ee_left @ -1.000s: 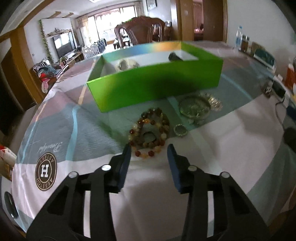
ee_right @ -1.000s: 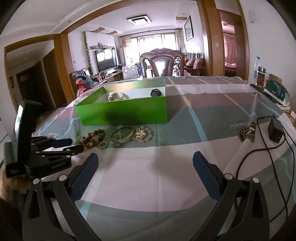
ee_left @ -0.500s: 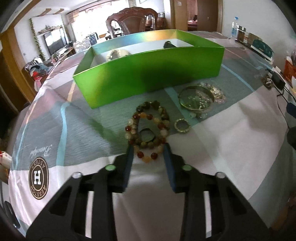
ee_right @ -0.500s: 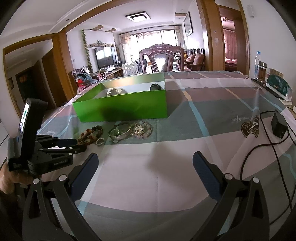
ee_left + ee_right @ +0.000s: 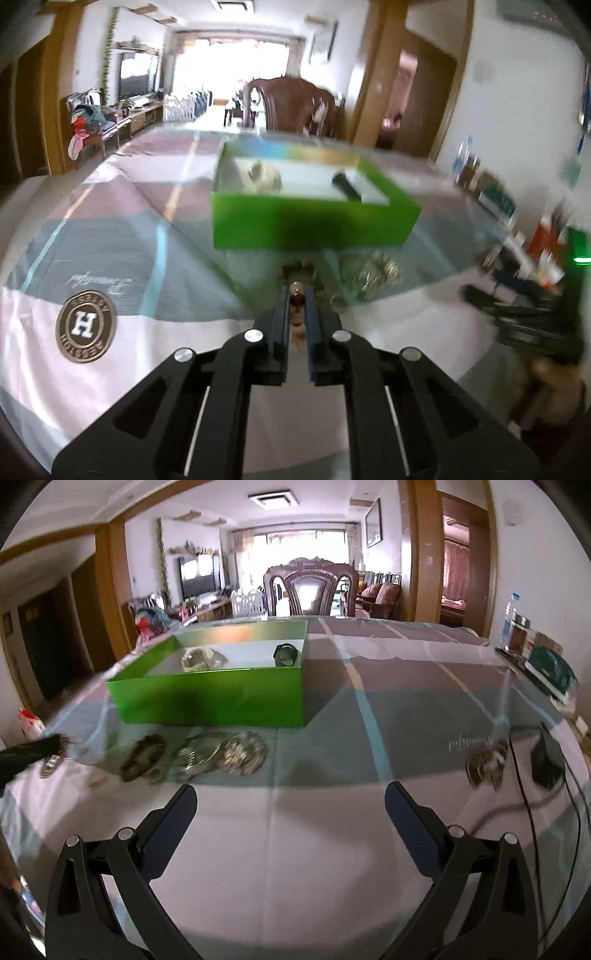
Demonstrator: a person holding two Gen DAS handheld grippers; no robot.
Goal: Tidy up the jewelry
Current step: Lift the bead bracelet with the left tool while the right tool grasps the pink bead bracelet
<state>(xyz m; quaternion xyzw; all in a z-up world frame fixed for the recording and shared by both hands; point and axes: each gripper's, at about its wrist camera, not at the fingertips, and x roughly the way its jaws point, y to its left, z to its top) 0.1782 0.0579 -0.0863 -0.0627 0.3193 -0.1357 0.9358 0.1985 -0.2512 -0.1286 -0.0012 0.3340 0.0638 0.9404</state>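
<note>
The left tongs (image 5: pixel 298 295) are clenched on a bracelet of round amber and brown beads (image 5: pixel 297 291), pinched between the two blue pads, just above the bench (image 5: pixel 184 288) with its grey, pink and white checked cloth. Just beyond the beads, a blurred pile of silver and gold bangles (image 5: pixel 373 271) lies on the cloth, near the front wall of the open bright green cardboard box (image 5: pixel 314 221). Inside the box sit a pale bracelet (image 5: pixel 262 175) and a dark watch-like band (image 5: pixel 345 186). The right tongs (image 5: pixel 290 805) are released, blue pads wide apart over bare cloth, well short of the box. A black cable (image 5: pixel 524 775) lies to their right.
</note>
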